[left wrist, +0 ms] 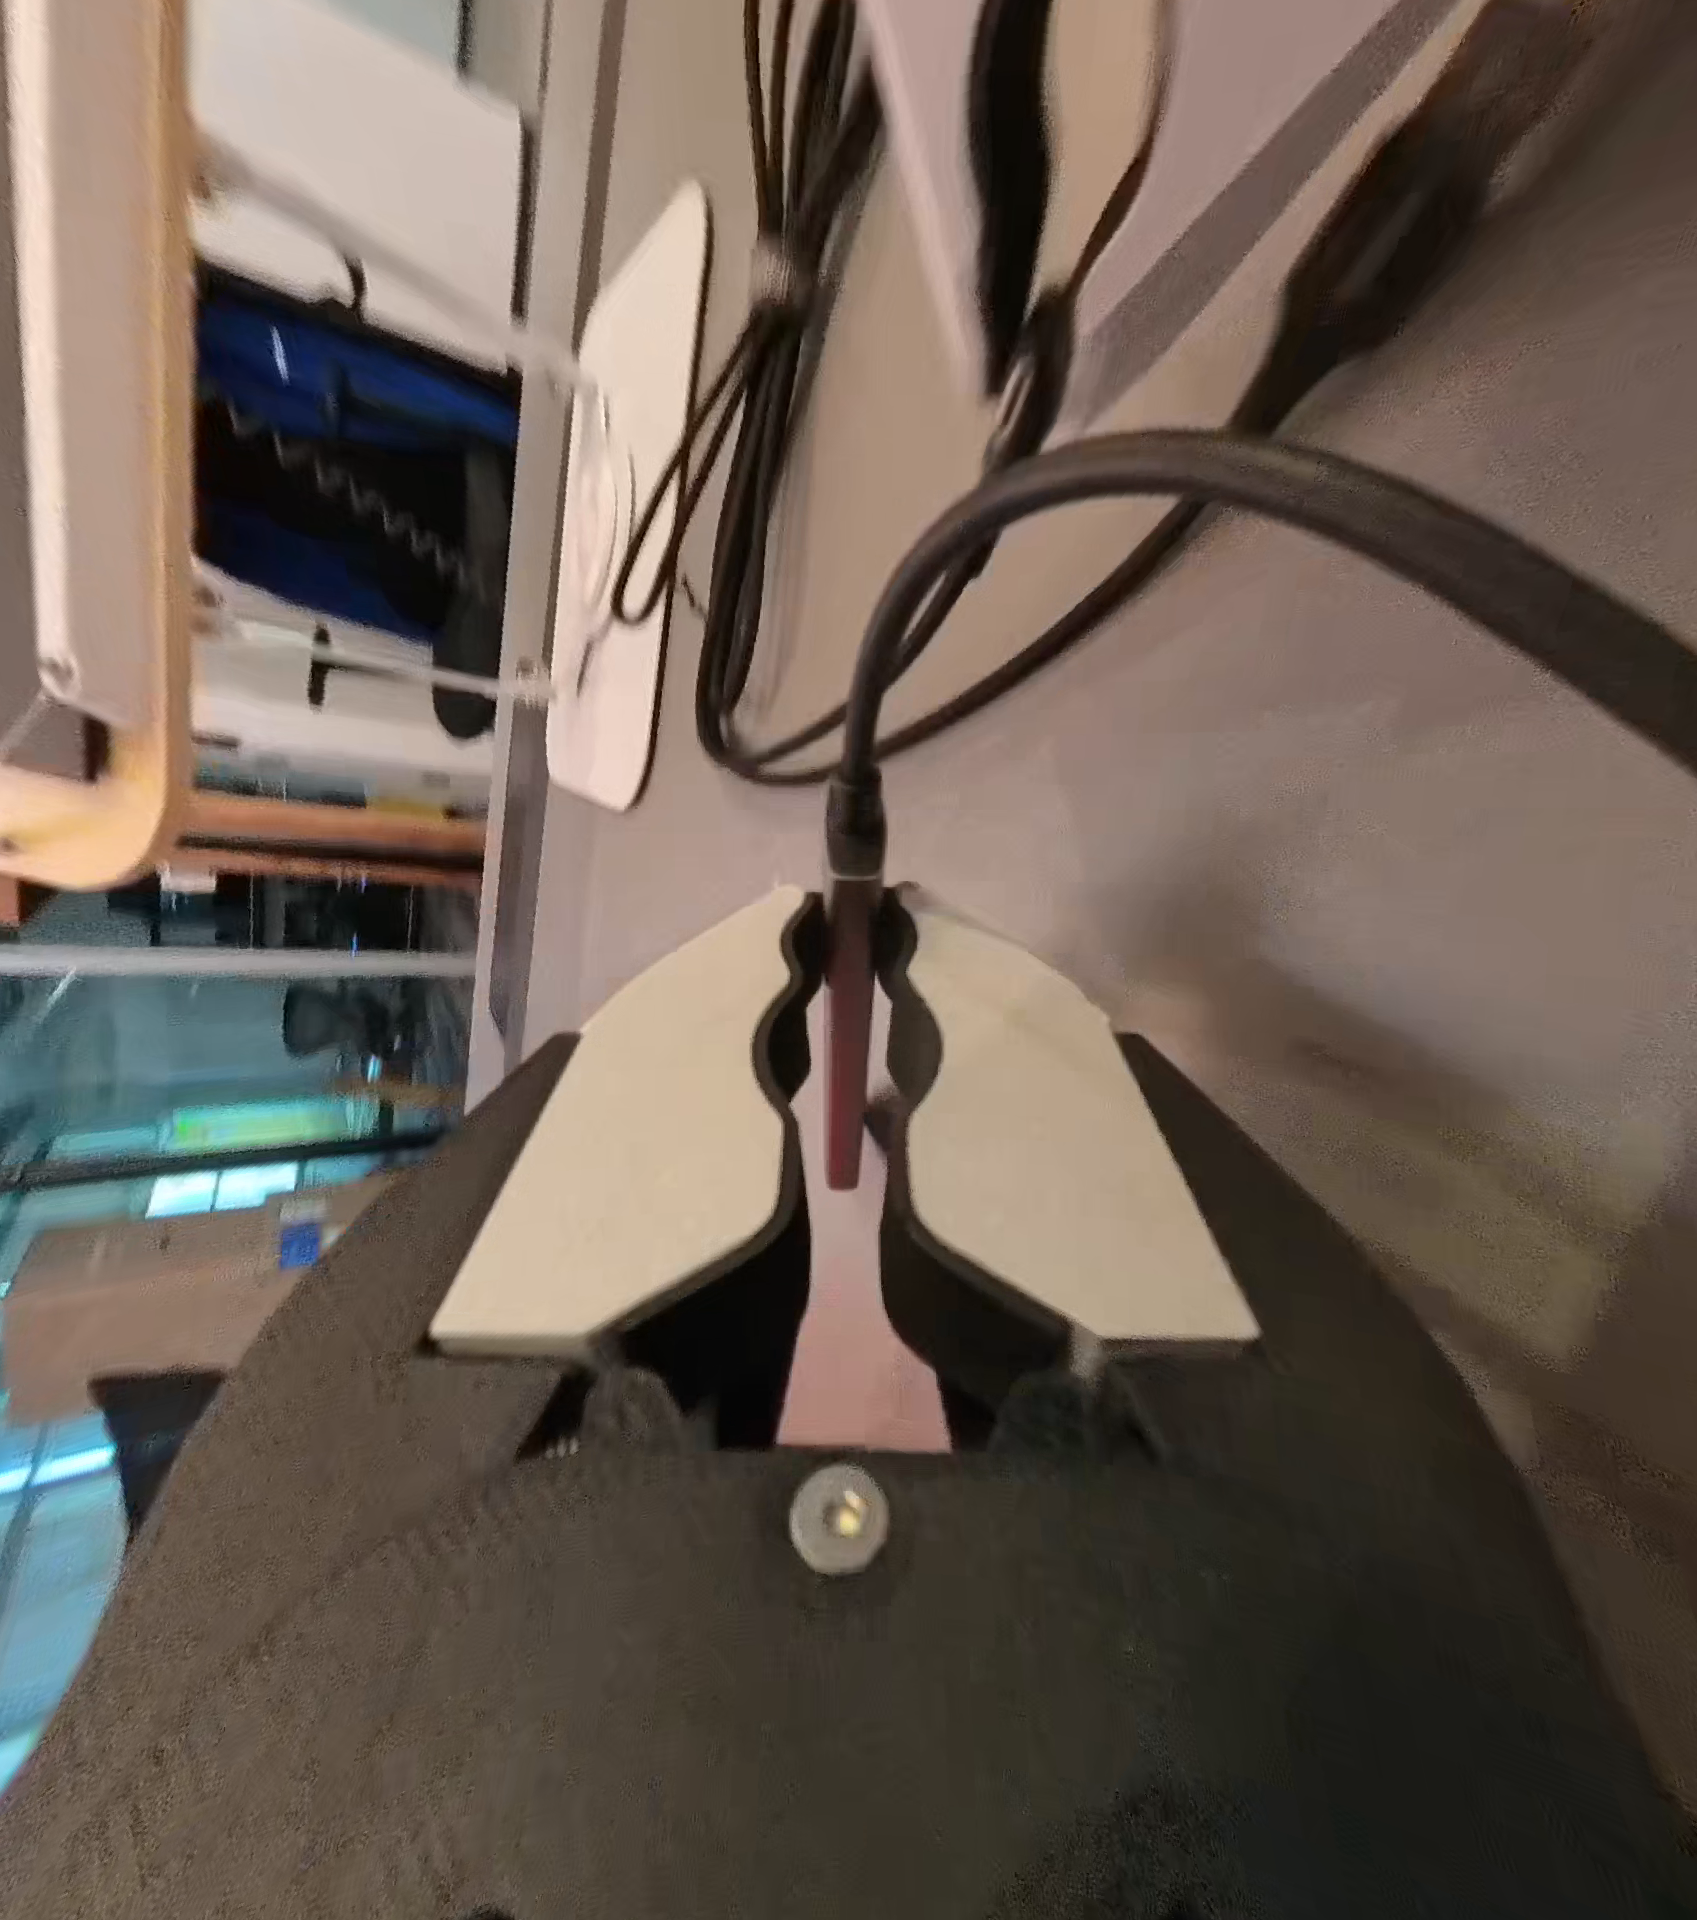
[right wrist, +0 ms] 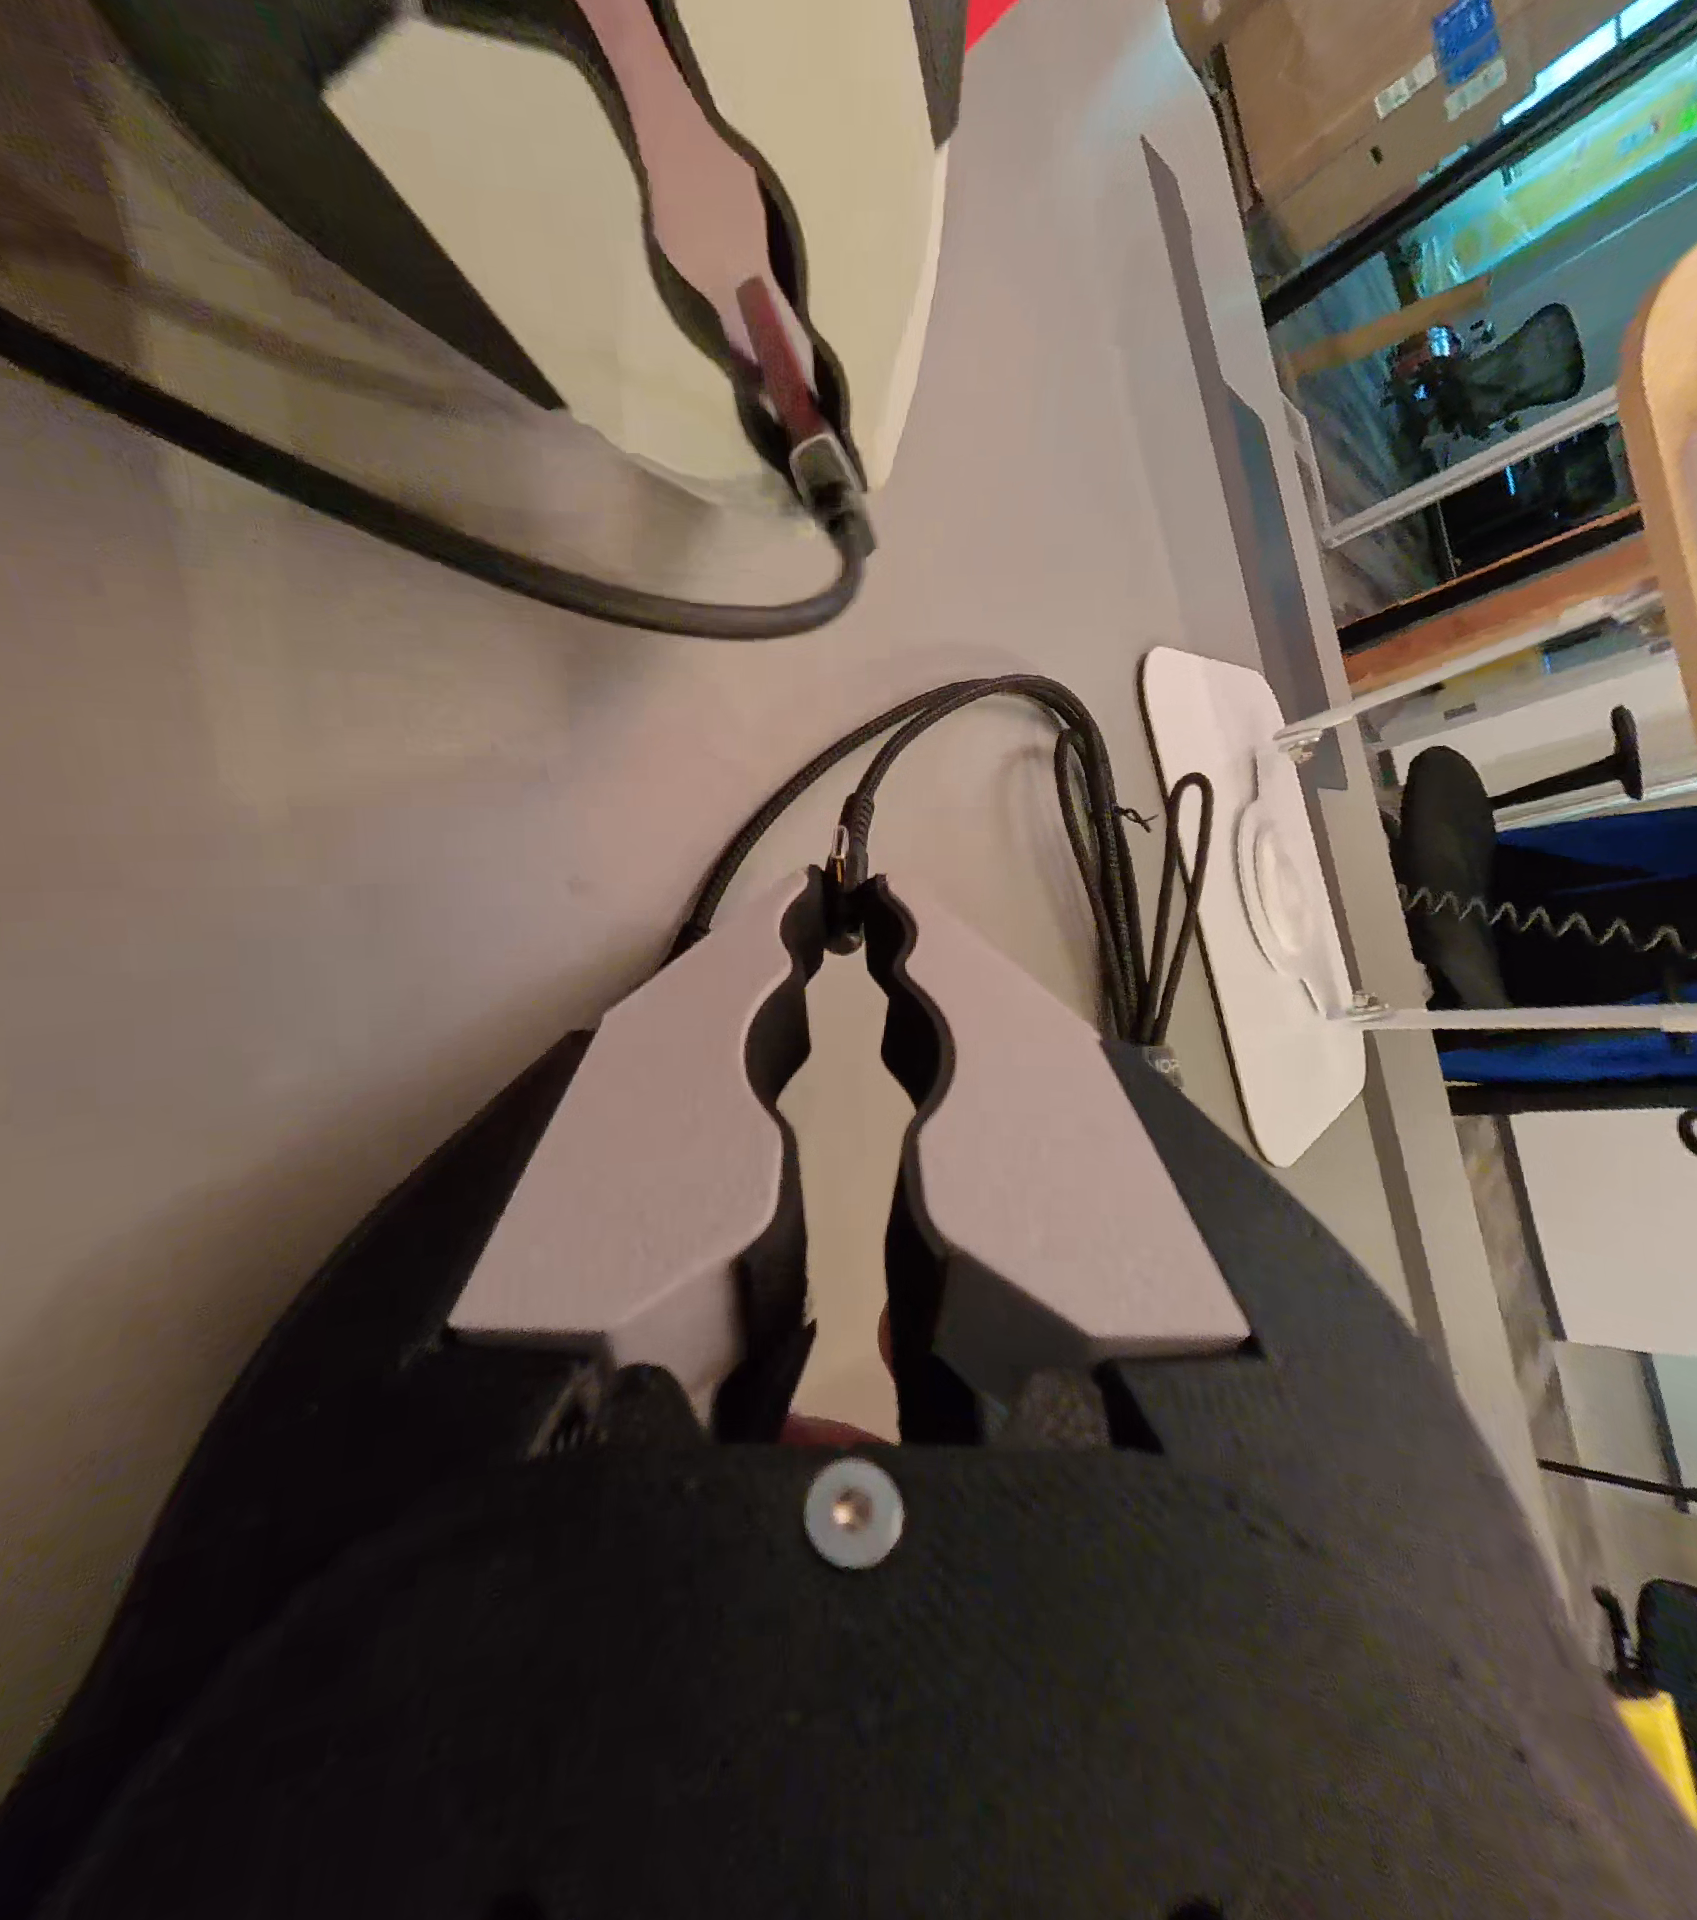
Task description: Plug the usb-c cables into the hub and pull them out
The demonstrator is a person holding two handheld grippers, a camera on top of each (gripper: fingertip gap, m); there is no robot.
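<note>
My left gripper (left wrist: 849,904) is shut on a slim dark red hub (left wrist: 842,1039), held edge-on between the fingertips. The hub's thick black cable (left wrist: 1239,468) arcs off to the right. My right gripper (right wrist: 844,894) is shut on the plug (right wrist: 842,862) of a black braided USB-C cable (right wrist: 927,717), its metal tip pointing forward. In the right wrist view the left gripper (right wrist: 813,457) shows at the top with the hub (right wrist: 779,353), a short gap from the plug. The right gripper shows blurred at the top of the left wrist view (left wrist: 1020,343).
Everything is over a grey table (right wrist: 304,831). The bundled braided cable loops (right wrist: 1124,894) lie next to a white pad (right wrist: 1239,1081) near the table's edge. The bundle (left wrist: 771,436) and pad (left wrist: 615,665) also show in the left wrist view. A pale wooden frame (left wrist: 127,416) stands beyond the edge.
</note>
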